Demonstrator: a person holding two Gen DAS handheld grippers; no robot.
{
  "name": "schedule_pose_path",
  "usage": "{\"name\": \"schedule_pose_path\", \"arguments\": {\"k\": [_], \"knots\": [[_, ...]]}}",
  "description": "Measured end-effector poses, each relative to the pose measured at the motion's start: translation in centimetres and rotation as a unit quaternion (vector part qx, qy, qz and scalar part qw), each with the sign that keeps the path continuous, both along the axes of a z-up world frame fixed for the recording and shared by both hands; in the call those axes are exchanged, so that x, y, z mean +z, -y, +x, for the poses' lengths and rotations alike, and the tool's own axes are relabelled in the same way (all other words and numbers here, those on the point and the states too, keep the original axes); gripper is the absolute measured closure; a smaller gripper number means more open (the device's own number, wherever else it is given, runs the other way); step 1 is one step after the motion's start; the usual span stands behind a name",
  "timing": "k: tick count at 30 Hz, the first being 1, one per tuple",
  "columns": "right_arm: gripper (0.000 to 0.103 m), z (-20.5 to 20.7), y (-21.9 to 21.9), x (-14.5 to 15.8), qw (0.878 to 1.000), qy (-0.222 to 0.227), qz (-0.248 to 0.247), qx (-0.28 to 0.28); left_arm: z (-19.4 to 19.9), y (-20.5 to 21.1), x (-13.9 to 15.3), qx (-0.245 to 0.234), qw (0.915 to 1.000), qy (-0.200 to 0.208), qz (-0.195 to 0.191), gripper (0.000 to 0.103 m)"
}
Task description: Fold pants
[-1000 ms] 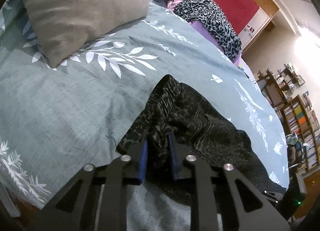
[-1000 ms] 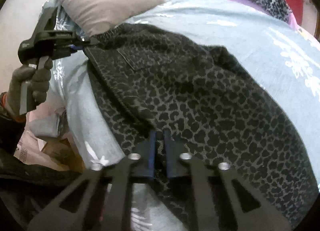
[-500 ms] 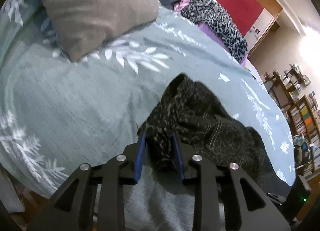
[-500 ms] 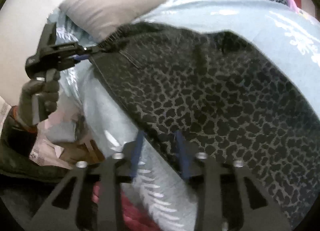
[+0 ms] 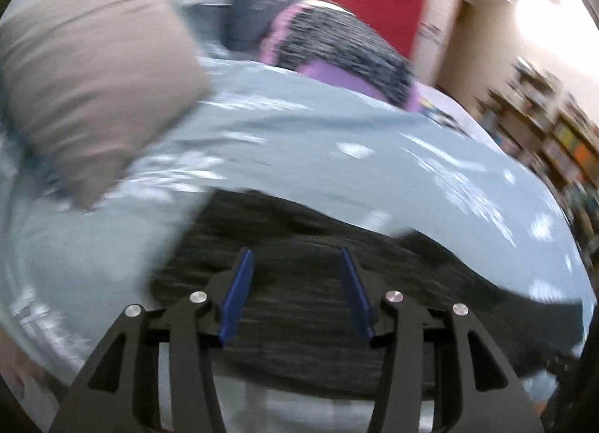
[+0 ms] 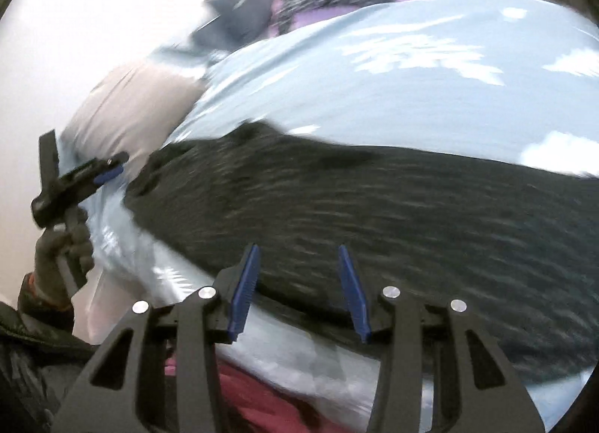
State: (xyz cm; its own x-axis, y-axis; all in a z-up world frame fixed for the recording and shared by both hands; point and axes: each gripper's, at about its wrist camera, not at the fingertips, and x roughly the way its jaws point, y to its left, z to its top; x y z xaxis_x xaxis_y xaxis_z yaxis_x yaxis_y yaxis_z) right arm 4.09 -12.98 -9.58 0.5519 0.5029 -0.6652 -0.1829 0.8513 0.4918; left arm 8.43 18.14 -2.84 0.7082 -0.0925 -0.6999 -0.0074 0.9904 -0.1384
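Both views are smearing w/ motion blur, so no brand, label or writing is reading anywhere. Far L of the left gripper [image 5: 294, 257], a tan pillow [image 5: 93, 81] is sitting on the grey-blue leaf-print bedspread [image 5: 299, 141]. The left gripper's blue pads [image 5: 239, 283] are standing apart and its jaws are opening; the dark leopard-print pants [image 5: 307, 305] are lying on the bedspread directly below and ahead of the tips, fabric showing thru the gap, pads not pressing it. Beyond the gripper, a dark bag [image 5: 258, 9] and a purple-and-leopard bundle [image 5: 337, 47] are sitting at the far edge of the bed, w/ a red panel [image 5: 363, 2] behind them; to the R, bookshelves [image 5: 554, 126] are blurring past. In the right wrist view, far L of the right gripper [image 6: 295, 251], a gloved hand [image 6: 63, 245] is holding the left gripper [image 6: 112, 170], which is sitting just beside the pants' [image 6: 374, 215] L end, not touching as far as I can tell. The right gripper's pads [image 6: 245, 283] are also standing apart, w/ nothing clamped; the pants are spreading across the bedspread [image 6: 411, 96] ahead of it and off to the R, their near edge running under the tips.
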Motion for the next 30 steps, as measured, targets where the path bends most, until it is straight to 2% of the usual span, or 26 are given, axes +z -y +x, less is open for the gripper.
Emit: {"name": "schedule_pose_path", "arguments": {"k": [3,6,9,12,14,19,23,30], "knots": [[0.058,-2.1,4.7,-0.4,0.998,-0.002,0.000,-0.064,1.2,5.7,-1.1,-0.063,0.9979,-0.016,-0.006,0.054],[0.058,-4.6,9.8,-1.0,0.991,-0.004,0.014,-0.136,1.9,10.6,-2.0,-0.114,0.9931,-0.025,-0.011,0.054],[0.058,-6.7,14.9,-1.4,0.978,-0.006,0.026,-0.205,2.3,14.6,-2.6,-0.154,0.9875,-0.033,-0.007,0.054],[0.058,-8.2,18.7,-1.5,0.966,-0.003,0.012,-0.258,2.3,17.9,-3.6,-0.182,0.9823,-0.043,0.002,0.053],[0.058,-9.2,21.3,-1.7,0.952,-0.003,-0.002,-0.308,1.9,19.6,-4.6,-0.191,0.9802,-0.049,0.022,0.052],[0.058,-11.2,25.9,-2.2,0.926,0.006,-0.004,-0.378,1.3,21.9,-7.0,-0.213,0.9727,-0.086,0.034,0.052],[0.058,-11.9,28.3,-2.4,0.906,0.007,-0.001,-0.424,0.8,22.9,-8.1,-0.225,0.9680,-0.092,0.061,0.051],[0.058,-13.8,33.2,-3.6,0.874,0.010,0.058,-0.482,0.8,23.2,-9.0,-0.224,0.9666,-0.106,0.066,0.046]]}}
